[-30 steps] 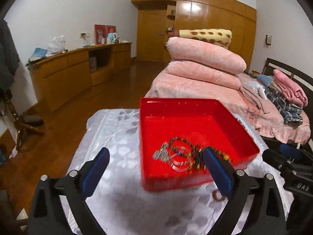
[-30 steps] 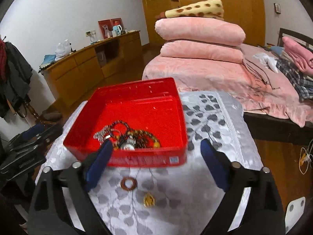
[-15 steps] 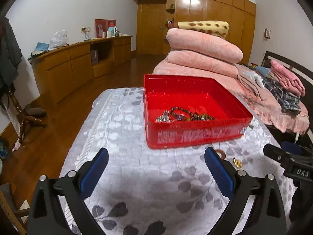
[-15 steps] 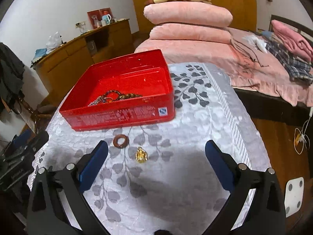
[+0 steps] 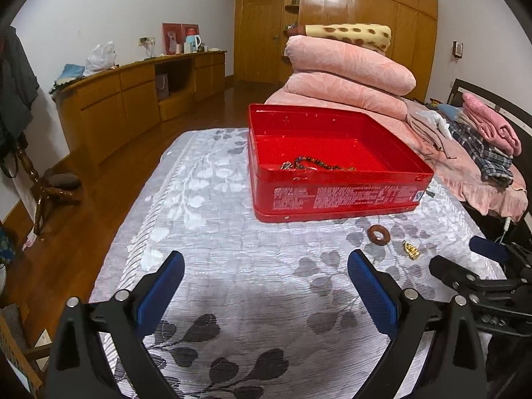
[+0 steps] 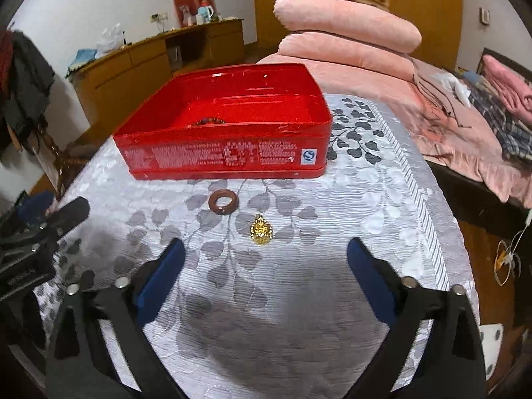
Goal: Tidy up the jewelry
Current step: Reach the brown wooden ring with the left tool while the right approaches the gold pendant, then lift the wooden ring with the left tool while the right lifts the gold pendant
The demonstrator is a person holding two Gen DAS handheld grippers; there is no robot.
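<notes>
A red tin box [image 5: 335, 196] [image 6: 226, 156] stands on the leaf-patterned grey cloth and holds beaded bracelets [image 5: 319, 165]. In front of it lie a brown ring [image 6: 222, 202] [image 5: 378, 233] and a small gold pendant [image 6: 261, 230] [image 5: 411, 250]. My left gripper [image 5: 266, 286] is open and empty, low over the cloth, well short of the box. My right gripper [image 6: 266, 266] is open and empty, just behind the pendant. Each gripper shows at the edge of the other's view.
The cloth-covered table [image 5: 212, 232] ends at left above a wooden floor. A bed with stacked pink quilts [image 5: 349, 73] lies behind and to the right. A wooden cabinet [image 5: 133, 99] lines the left wall. A coat stand [image 5: 20, 106] is at far left.
Both grippers have pulled back and dropped lower, away from the box. The ring and pendant now lie ahead of the right gripper. Both stayed open.
</notes>
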